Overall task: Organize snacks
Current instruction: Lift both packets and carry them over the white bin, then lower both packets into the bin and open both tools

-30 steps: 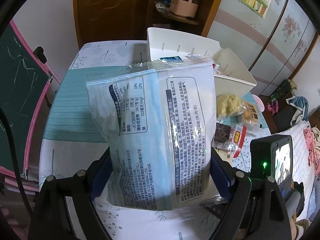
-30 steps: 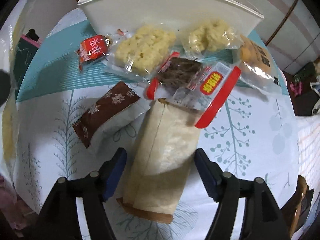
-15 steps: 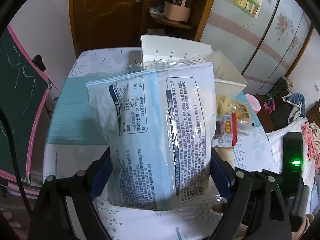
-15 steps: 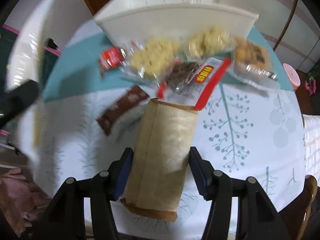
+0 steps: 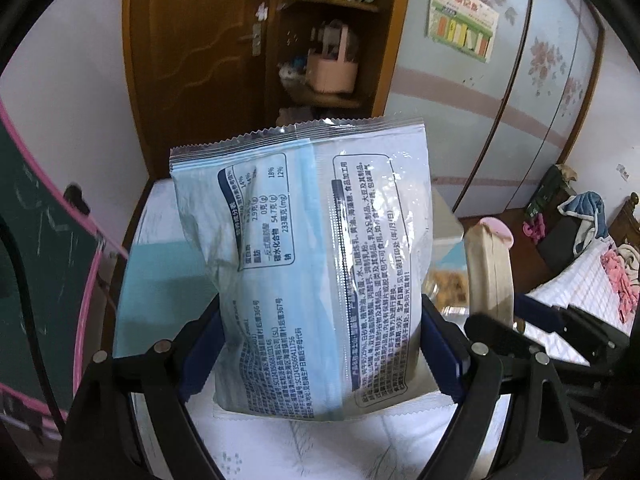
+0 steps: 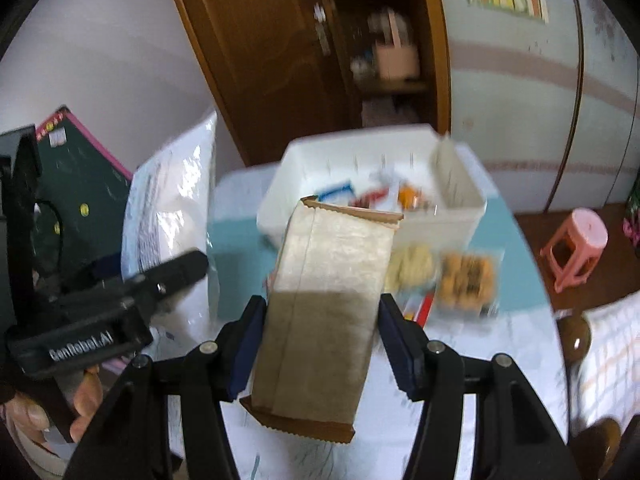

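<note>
Both grippers were carrying packets toward the white bin (image 6: 460, 216) at the table's far side. The left gripper (image 5: 320, 344) pinched a large blue-and-white snack bag (image 5: 304, 248); the right gripper (image 6: 320, 340) pinched a tan paper-wrapped packet (image 6: 324, 296). Next, probably, each needed lowering over the bin before release.

- The large snack bag (image 5: 312, 264) sits between the left claw (image 5: 320, 344) fingers, above the bench (image 5: 168, 264).
- The long packet (image 6: 324, 312) sits between the right claw (image 6: 320, 340) fingers, right of the bag.
- The bin (image 6: 460, 216) stands on the bench's far side, small packets inside.
- Two cookie packs (image 6: 464, 276) lie just before the bin.
- A stool (image 6: 576, 248) stands on the floor, far right.
</note>
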